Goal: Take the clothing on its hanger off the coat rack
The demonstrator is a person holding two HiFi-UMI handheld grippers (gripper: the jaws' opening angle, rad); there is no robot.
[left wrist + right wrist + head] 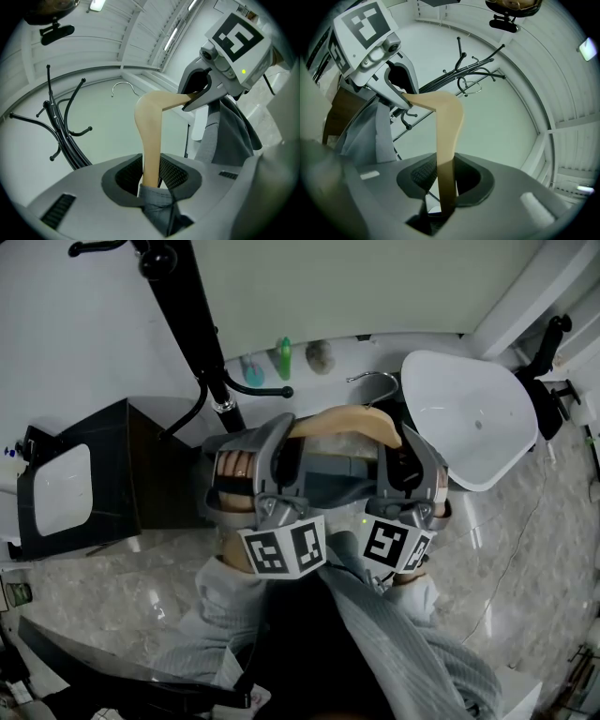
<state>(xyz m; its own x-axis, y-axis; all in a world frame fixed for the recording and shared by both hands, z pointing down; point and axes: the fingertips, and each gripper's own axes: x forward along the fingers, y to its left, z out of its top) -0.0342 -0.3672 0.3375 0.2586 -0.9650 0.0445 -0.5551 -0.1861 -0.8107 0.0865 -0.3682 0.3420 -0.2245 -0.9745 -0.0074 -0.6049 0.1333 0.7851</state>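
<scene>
- The left gripper and right gripper each pinched one end of the hanger.
- Its hook hung free, away from the coat rack.
- The clothing was on it, so the job looked done.

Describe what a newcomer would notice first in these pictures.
A wooden hanger spans the middle, the left gripper and right gripper each clamped on one end. A grey garment hangs from it. The black coat rack stands up-left, apart from the hanger's hook.
</scene>
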